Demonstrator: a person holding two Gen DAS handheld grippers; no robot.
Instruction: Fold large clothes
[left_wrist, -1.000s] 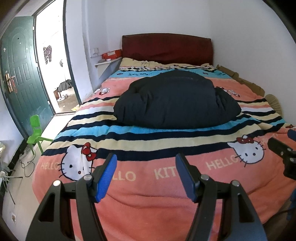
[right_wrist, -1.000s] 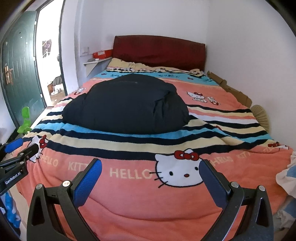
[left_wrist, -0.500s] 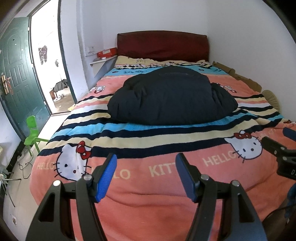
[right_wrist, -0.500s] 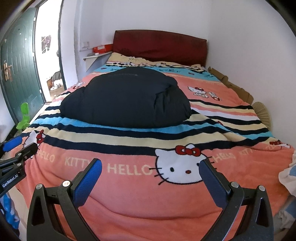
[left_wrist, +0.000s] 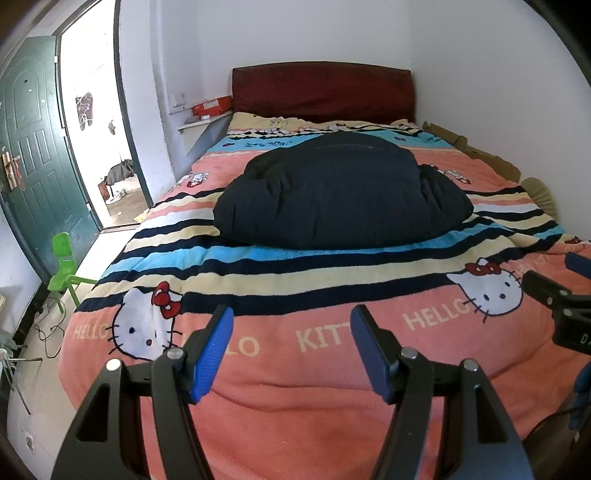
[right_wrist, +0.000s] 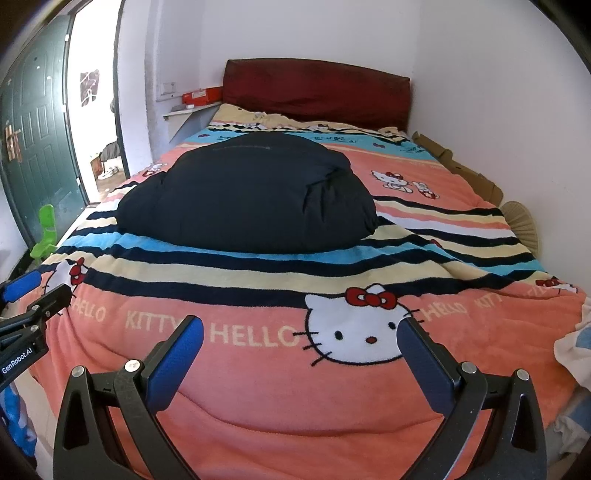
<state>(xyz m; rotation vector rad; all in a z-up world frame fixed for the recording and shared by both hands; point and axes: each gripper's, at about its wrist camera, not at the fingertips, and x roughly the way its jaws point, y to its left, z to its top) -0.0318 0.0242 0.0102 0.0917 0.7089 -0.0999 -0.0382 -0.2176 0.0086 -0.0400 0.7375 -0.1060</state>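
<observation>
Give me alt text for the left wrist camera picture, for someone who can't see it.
A bulky dark navy padded garment lies in a mound on a bed covered by a pink, striped Hello Kitty blanket. In the foreground the left claw is open and empty above the blanket's near edge; part of the right claw shows at the picture's right edge.

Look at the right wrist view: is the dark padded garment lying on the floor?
No, the dark padded garment lies bundled on the striped blanket covering the bed.

puffy dark navy padded coat (left_wrist: 343, 192): plain | fleece bed blanket (left_wrist: 295, 387): salmon pink, navy, cream and blue stripes, white cat faces with red bows | padded headboard (left_wrist: 321, 90): dark red | plastic child's chair (left_wrist: 64, 266): bright green | panelled door (left_wrist: 33, 147): dark green
</observation>
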